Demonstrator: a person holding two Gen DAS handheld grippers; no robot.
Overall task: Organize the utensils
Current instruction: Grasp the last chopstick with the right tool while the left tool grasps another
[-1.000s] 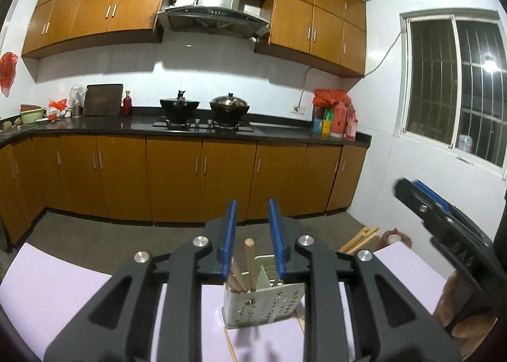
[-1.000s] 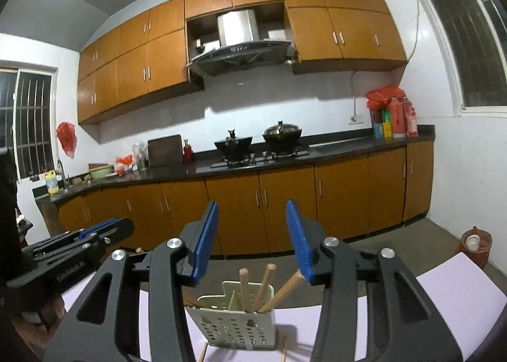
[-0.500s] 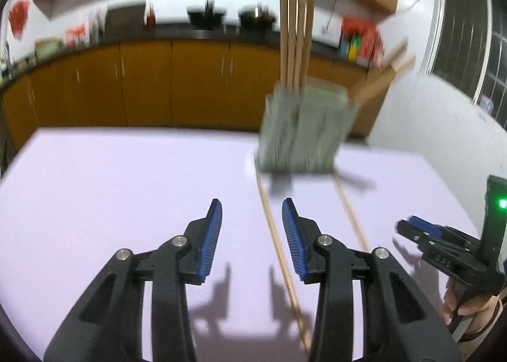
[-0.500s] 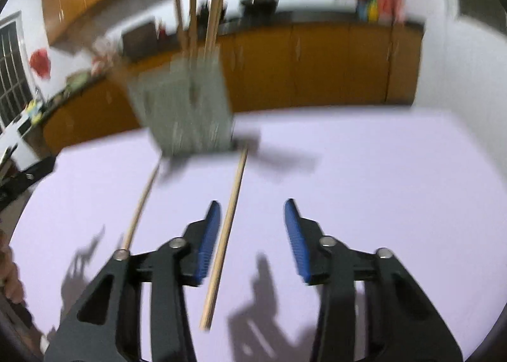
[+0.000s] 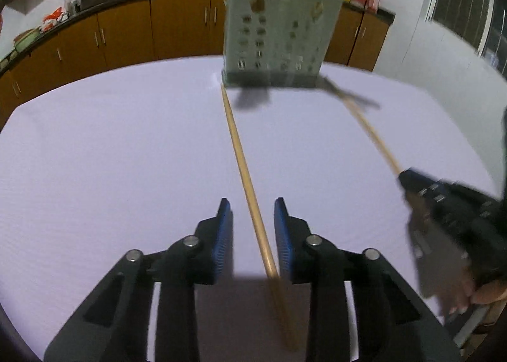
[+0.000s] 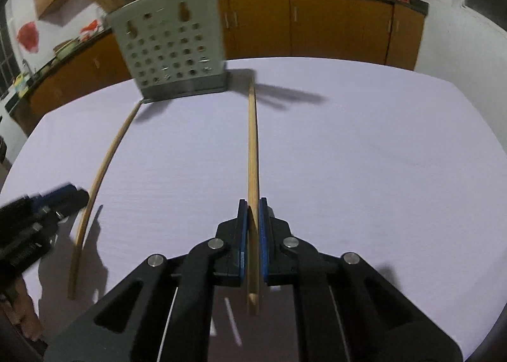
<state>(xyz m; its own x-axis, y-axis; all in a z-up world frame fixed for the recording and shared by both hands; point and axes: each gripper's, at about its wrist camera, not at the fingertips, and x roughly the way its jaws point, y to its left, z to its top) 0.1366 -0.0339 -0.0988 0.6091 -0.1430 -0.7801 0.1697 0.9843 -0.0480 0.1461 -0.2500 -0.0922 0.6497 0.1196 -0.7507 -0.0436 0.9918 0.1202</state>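
1. Chopsticks are your job here: two lie loose on the lilac table (image 5: 95,156), both running lengthwise toward the perforated holder (image 6: 171,45) at the far side, which already has several sticks standing in it.
2. Right chopstick (image 6: 252,146) sits between the blue pads (image 6: 242,235) of your right gripper (image 6: 252,203), and they look pinched onto it close to its near end.
3. Left chopstick (image 5: 240,152) runs through the gap of your left gripper (image 5: 252,203), jaws spread and touching nothing, the stick nearer the right-hand pad.
4. Expect them to feel light, stiff and smooth, probably wood or bamboo, so likely to roll or pivot in a narrow pinch.
5. Holding so close to the end leaves a long lever; a grip nearer the middle should steady the tip as you aim it into the holder.
6. Beyond the table you have orange cabinets (image 5: 126,32) and a dark counter.
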